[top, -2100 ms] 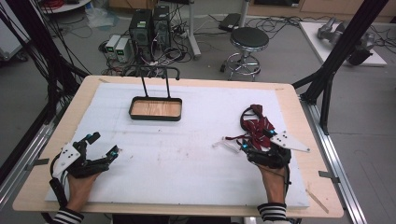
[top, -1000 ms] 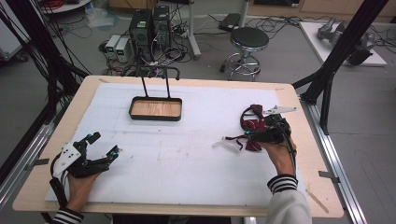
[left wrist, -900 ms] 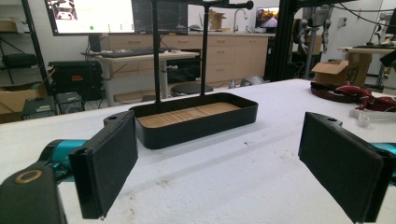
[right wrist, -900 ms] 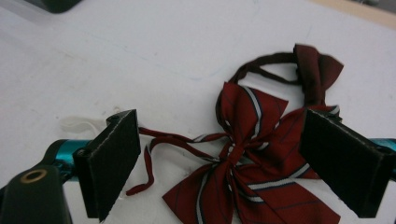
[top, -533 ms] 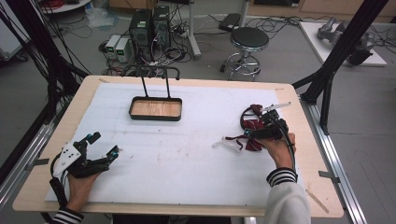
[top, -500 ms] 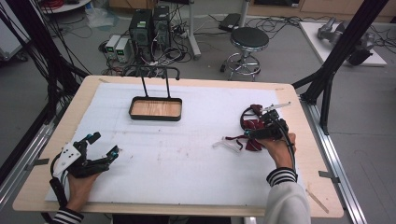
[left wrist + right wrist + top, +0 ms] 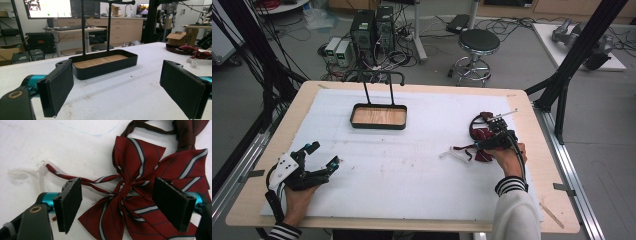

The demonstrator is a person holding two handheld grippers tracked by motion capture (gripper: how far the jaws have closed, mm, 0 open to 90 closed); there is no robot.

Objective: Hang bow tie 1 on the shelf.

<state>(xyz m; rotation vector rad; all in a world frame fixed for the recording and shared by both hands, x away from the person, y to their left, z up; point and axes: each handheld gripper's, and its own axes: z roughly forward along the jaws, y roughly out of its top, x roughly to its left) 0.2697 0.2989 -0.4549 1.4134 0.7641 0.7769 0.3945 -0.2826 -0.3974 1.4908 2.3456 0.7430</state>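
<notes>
Straddling the red bow tie [image 7: 140, 202], right tongs [image 7: 123, 206] gape apart; left tongs [image 7: 125, 92] likewise.

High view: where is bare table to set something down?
The wide white stretch between the left gripper and the bow tie is bare, as is the mat nearer than the tray. It is crowded around the right gripper, over the tie.

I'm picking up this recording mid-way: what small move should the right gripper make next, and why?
Probably lower and shut on the knot of the striped bow tie. The right gripper hovers open above it, jaws on either side of the knot, nothing held yet.
</notes>
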